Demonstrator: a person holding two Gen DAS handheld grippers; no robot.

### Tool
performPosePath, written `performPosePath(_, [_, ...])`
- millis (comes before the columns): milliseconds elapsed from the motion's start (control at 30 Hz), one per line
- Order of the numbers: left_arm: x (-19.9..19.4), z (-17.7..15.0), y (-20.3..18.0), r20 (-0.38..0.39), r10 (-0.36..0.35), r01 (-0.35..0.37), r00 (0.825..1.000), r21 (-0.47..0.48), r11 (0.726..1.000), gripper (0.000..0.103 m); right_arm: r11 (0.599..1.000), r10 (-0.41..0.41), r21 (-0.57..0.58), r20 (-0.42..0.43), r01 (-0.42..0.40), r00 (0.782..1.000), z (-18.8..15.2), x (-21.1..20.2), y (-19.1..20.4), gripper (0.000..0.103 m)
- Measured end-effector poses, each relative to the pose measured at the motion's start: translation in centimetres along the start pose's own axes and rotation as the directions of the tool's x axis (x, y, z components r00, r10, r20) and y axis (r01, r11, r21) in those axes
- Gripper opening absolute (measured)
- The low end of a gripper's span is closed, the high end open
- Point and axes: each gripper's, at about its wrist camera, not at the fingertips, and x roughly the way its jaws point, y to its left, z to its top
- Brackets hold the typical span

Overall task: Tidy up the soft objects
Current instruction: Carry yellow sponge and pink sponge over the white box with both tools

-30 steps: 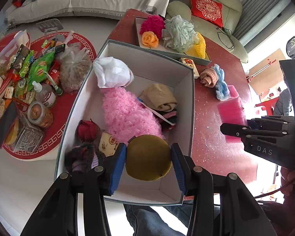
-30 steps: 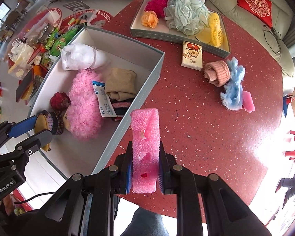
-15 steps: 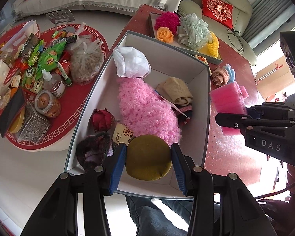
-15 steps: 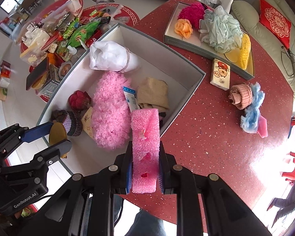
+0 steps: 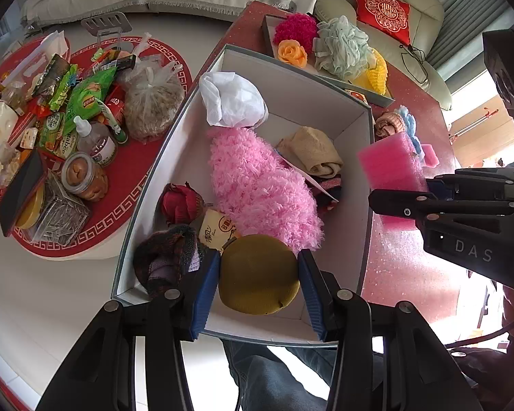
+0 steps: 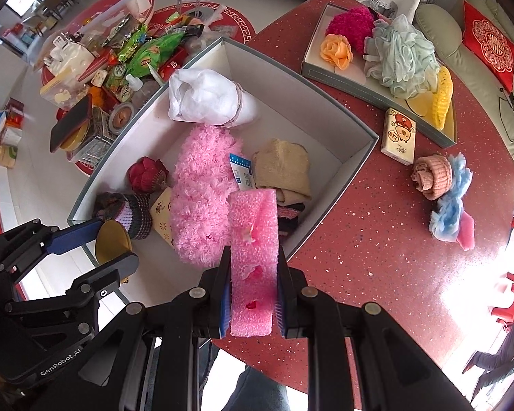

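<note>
My left gripper [image 5: 258,274] is shut on an olive round cushion [image 5: 257,274] and holds it over the near end of the open grey box [image 5: 147,188]. My right gripper [image 6: 253,274] is shut on a pink foam sponge [image 6: 253,239] above the box's right wall; it also shows in the left wrist view [image 5: 390,167]. Inside the box lie a fluffy pink item [image 5: 257,185], a white bag [image 5: 233,99], a beige cloth [image 5: 311,150], a red flower [image 5: 180,202] and a dark knit roll [image 5: 168,260].
A tray [image 6: 359,89] at the far side of the red table [image 6: 377,257] holds a pink pompom, an orange rose, a green mesh puff and yellow items. A tissue pack [image 6: 399,137], a pink knit roll [image 6: 431,176] and a blue fluffy item [image 6: 452,205] lie on the table. A low round table with snacks [image 5: 68,120] stands to the left.
The right gripper has carried the pink sponge leftward from over the table to over the box's right wall. The left gripper with the cushion has drawn back a little toward the box's near end.
</note>
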Motion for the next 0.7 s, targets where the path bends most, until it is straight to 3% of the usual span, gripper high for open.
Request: performPosePath(700, [0.9, 0.5, 0.1, -0.022, 0.007, -0.007, 1.0, 0.006, 1.0, 0.048, 1.0, 0.012, 0.01, -0.008, -0.012, 1.0, 1.5, 0.5, 0.0, 0.022])
